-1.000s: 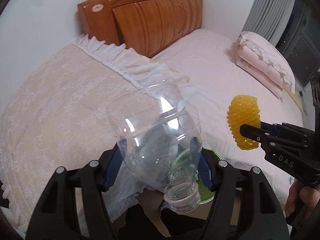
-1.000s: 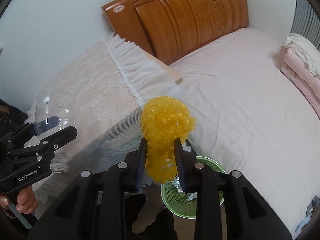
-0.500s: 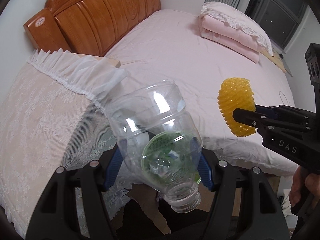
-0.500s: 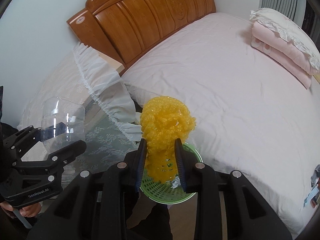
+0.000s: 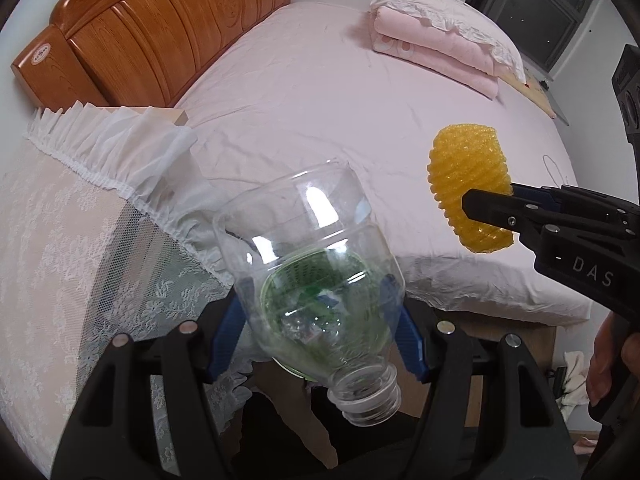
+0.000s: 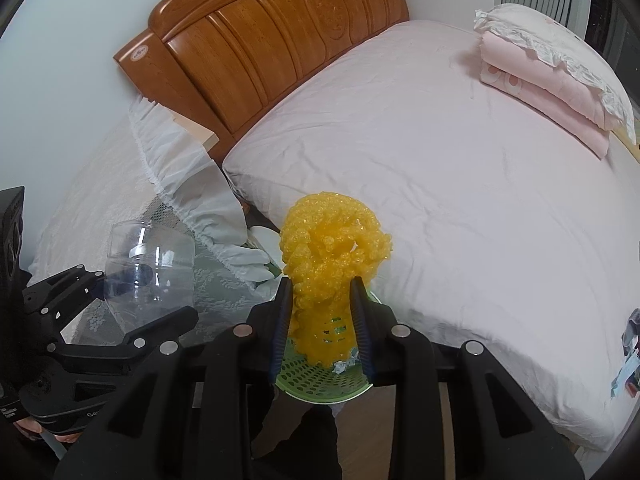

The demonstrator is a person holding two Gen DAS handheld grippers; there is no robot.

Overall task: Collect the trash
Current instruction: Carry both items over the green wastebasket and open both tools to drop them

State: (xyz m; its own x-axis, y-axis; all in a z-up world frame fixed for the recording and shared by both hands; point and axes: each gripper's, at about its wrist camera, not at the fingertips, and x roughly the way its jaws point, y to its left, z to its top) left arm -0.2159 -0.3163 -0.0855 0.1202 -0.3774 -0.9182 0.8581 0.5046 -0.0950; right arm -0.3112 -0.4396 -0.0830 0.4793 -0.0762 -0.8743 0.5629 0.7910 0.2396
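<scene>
**Trash in hand, over the green basket**

Item one: a clear plastic bottle (image 5: 316, 280), uncapped, neck tilted toward the camera. We hold it across its body in our left gripper (image 5: 320, 336), the blue pads pressed on either side, jaws about half spread.

Item two: a yellow foam fruit net (image 6: 332, 268), bunched. Our right gripper (image 6: 322, 324) pinches its lower part, jaws nearly closed around it.

Item three: a green perforated basket (image 6: 316, 380) on the floor, directly below both pieces, already containing crumpled scraps. We see it through the bottle in the left wrist view.

Surroundings: a bed with a pale pink sheet (image 6: 440, 184), a wooden headboard (image 6: 264, 44), folded pink bedding (image 6: 552, 92), and a lace-covered surface (image 5: 60, 248) beside the basket.
</scene>
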